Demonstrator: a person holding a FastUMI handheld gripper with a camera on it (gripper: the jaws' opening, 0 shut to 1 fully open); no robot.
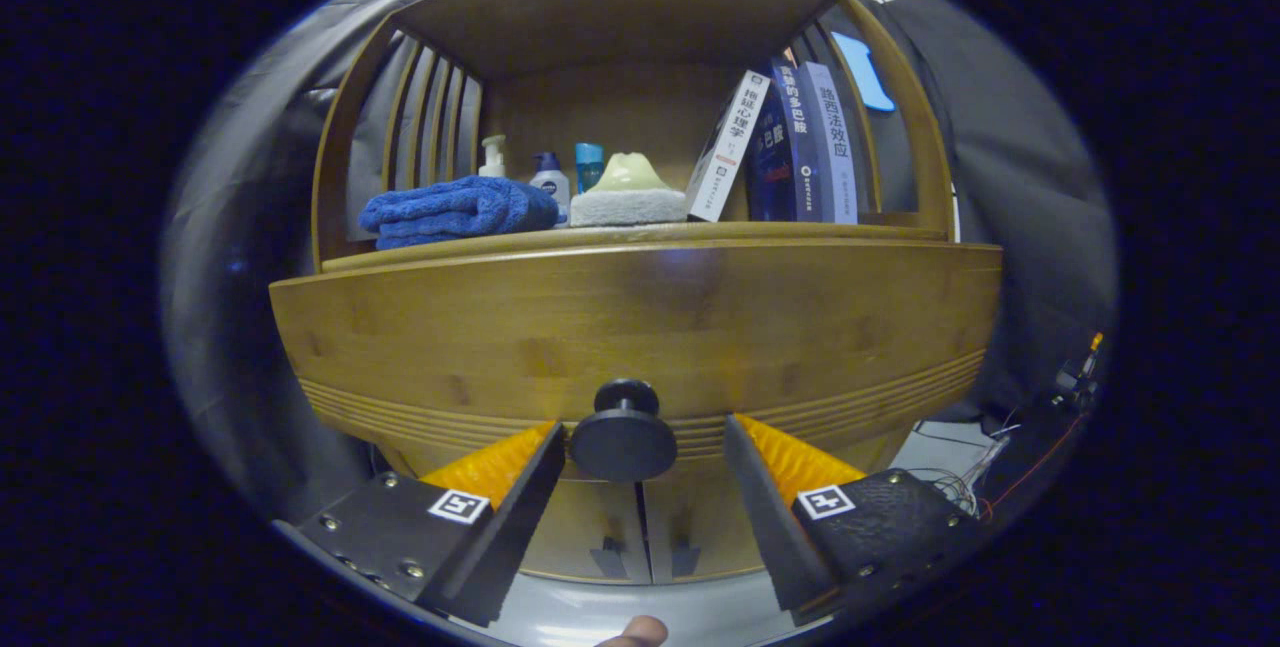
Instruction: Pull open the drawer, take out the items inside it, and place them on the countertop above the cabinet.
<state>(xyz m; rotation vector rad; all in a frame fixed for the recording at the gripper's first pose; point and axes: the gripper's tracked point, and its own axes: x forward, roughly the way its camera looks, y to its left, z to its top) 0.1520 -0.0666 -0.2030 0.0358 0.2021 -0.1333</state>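
Gripper view: wooden cabinet seen head-on, drawer front closest.
Drawer [640, 327]: broad front of varnished, grained wood with shallow grooves along its lower edge; it sits just below the countertop.
Knob [623, 432]: round, dark, matte, on a short stem at the drawer's lower middle.
Gripper [645, 452]: released; its fingers [515, 502] flank the knob, the left one close beside it, the right one apart from it.
Countertop [640, 237]: narrow wooden ledge, holding a folded blue towel [455, 210], small bottles [550, 179], a pale sponge-like block [628, 197] and leaning books [785, 147].
Lower doors [640, 527]: two wooden panels beneath the drawer, beyond the fingers.
Surroundings: slatted side walls and a roof panel enclose the shelf; loose cables [1000, 457] lie to the right.
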